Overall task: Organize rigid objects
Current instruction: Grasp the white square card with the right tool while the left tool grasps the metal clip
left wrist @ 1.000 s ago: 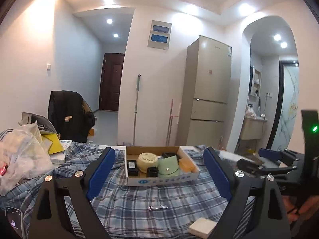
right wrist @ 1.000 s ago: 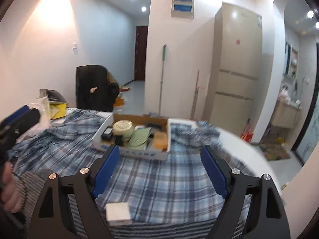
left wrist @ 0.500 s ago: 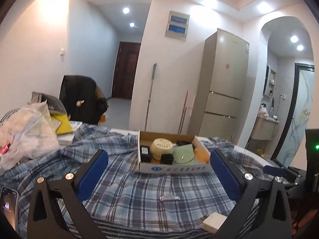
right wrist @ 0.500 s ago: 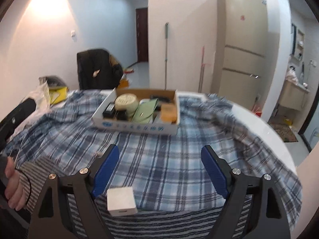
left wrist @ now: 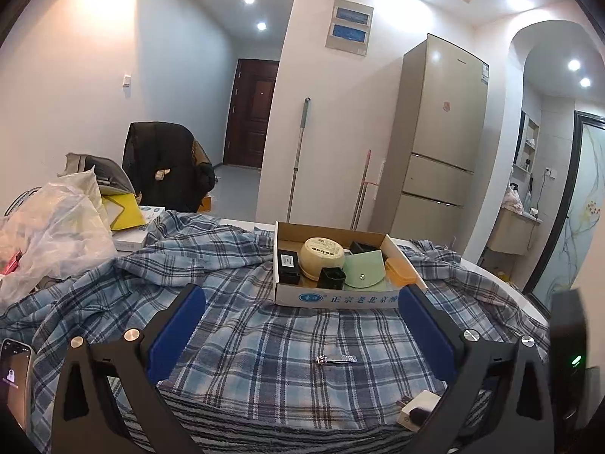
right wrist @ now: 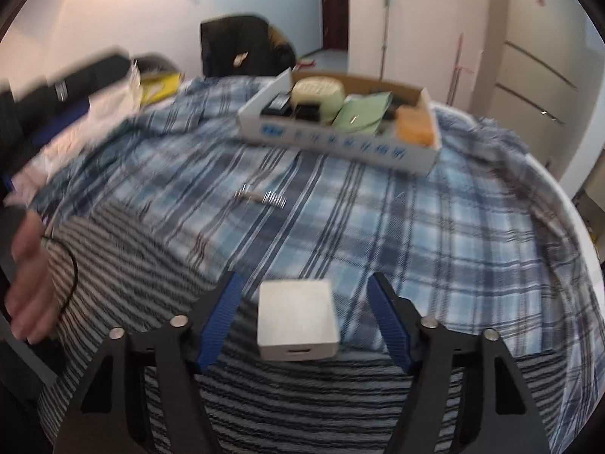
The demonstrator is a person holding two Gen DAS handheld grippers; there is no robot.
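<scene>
White box [right wrist: 297, 312] lies between the closing right hand-held gripper [right wrist: 302, 316] pads, untouched.

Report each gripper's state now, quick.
Left gripper: open wide, nothing between its pads.
Right gripper: open, jaws have just been closing around the white box, gaps on both sides, not gripped yet.
</scene>
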